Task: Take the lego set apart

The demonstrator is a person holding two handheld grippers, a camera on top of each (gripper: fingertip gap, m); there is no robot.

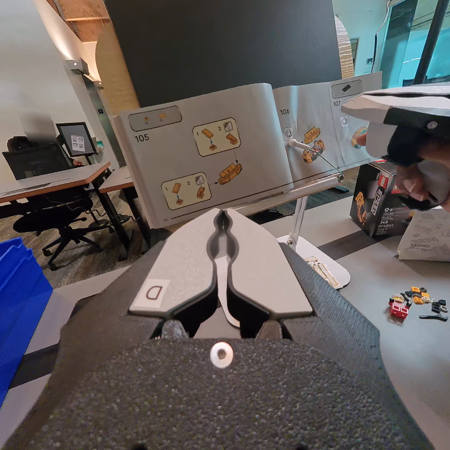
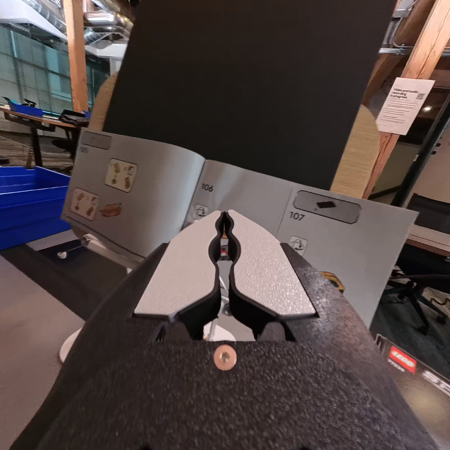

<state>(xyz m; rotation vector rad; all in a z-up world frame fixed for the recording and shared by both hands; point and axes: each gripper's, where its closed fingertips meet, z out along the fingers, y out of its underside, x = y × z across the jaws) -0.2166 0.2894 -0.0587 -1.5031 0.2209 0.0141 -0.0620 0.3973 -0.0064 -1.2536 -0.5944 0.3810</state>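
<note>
**A:** Talk me through it, nearest first.

**B:** My left claw (image 1: 222,214) is pinched closed, nothing in it. My right claw (image 2: 224,214) has its tips together too, and I see nothing held between them.

**A:** And the lego?

**B:** Loose on the grey worktop (image 1: 401,365), off to my right: a small red minifigure (image 1: 399,308) lying beside a scatter of orange and black small pieces (image 1: 425,298). I'd judge them light, hard and slick, likely to skid or pop away. I'd pinch the figure across its torso, flat sides to the pads.

**A:** Beyond that?

**B:** The instruction booklet (image 1: 209,155) open on its stand, and the black set box (image 1: 375,207) further right.
</note>
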